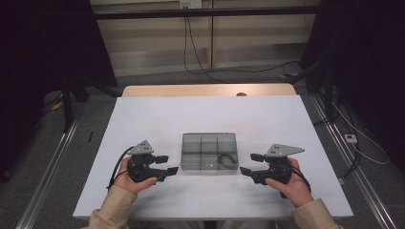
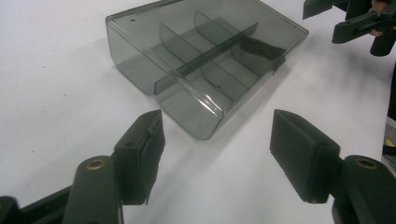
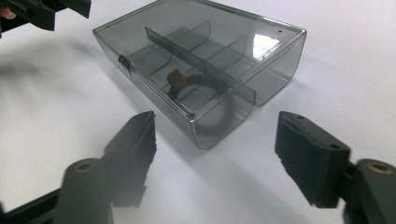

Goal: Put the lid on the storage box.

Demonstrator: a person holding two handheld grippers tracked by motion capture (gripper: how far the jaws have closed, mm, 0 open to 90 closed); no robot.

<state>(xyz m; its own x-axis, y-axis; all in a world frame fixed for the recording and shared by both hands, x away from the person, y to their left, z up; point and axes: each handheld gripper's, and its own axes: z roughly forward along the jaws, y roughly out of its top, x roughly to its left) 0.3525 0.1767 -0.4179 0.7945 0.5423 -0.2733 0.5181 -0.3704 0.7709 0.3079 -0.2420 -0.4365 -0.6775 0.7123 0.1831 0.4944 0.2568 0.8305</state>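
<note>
Probably risky — smooth clear box [image 1: 209,152] w/ coiled cable [image 1: 228,161] inside, sitting btwn left gripper [image 1: 168,164] & right gripper [image 1: 250,163], both w/ jaws spread, holding nothing — could skid if nudged one-sided.

Three cameras, one box in common

The high view looks forward and down on the white table [image 1: 157,119]; each gripper view sits low and close behind its own jaws, facing inward at the smoky compartment box [image 1: 209,152] [image 2: 205,60] [image 3: 205,70] between the tongs.
</note>
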